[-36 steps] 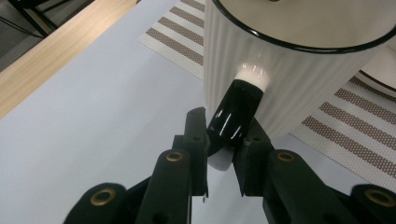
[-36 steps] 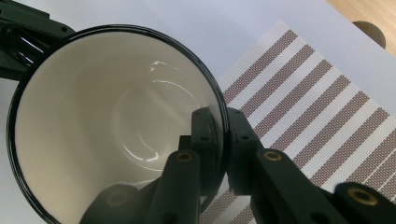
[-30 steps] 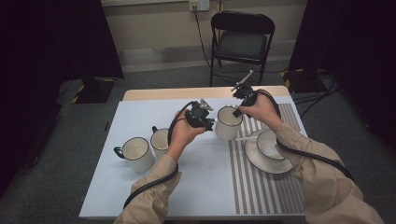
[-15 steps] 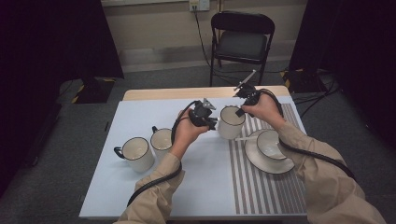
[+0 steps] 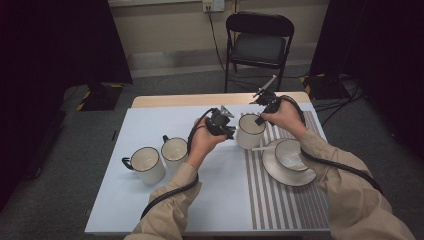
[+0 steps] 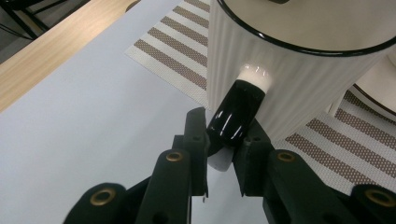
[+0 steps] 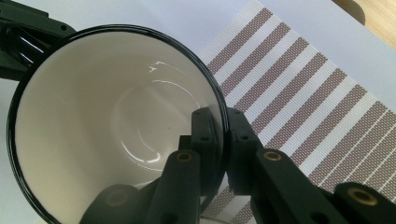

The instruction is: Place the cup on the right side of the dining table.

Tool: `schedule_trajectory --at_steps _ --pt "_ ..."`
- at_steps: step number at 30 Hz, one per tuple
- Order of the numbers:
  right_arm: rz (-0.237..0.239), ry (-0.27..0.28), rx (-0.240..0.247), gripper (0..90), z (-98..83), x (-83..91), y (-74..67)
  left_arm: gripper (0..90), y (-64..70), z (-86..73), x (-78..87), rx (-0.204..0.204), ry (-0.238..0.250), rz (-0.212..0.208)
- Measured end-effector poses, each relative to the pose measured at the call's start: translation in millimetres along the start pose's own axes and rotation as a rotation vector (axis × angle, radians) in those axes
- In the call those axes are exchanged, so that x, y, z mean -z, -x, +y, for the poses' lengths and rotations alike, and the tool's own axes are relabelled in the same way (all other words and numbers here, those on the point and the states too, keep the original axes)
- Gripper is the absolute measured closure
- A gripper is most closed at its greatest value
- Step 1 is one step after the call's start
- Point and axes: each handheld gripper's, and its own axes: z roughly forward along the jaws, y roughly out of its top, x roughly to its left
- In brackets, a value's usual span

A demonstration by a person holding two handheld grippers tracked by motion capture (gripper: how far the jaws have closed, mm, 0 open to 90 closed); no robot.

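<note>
A white ribbed mug (image 5: 249, 132) with a black rim sits at the left edge of the striped placemat (image 5: 280, 205); whether its base touches the table I cannot tell. My left gripper (image 5: 227, 131) comes from the left and is shut on the mug's black handle (image 6: 236, 114); the ribbed wall (image 6: 299, 79) is just beyond my left gripper (image 6: 224, 149). My right gripper (image 5: 259, 119) reaches from the far right side and is shut on the mug's rim, one jaw inside and one outside. The right gripper view looks into the empty mug (image 7: 116, 121), past my right gripper (image 7: 223, 135).
Two more white mugs (image 5: 146, 164) (image 5: 175, 150) stand at the left of the light blue table top. A cup (image 5: 291, 152) sits on a saucer (image 5: 280, 175) on the placemat, close to the right of the held mug. A folding chair (image 5: 257, 47) stands behind the table.
</note>
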Motion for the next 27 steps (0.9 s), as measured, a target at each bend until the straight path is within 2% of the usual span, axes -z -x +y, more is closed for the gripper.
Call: schedule_trajectory --at_steps 21,27 --pt "-0.011 -0.011 -0.025 83.9 -5.9 -4.5 9.5 77.0 0.8 3.5 -14.1 0.011 -0.004 -0.003" --pt "-0.021 -0.027 -0.027 83.9 -7.0 -5.0 11.9 76.9 3.0 3.9 -19.8 0.028 0.007 -0.005"
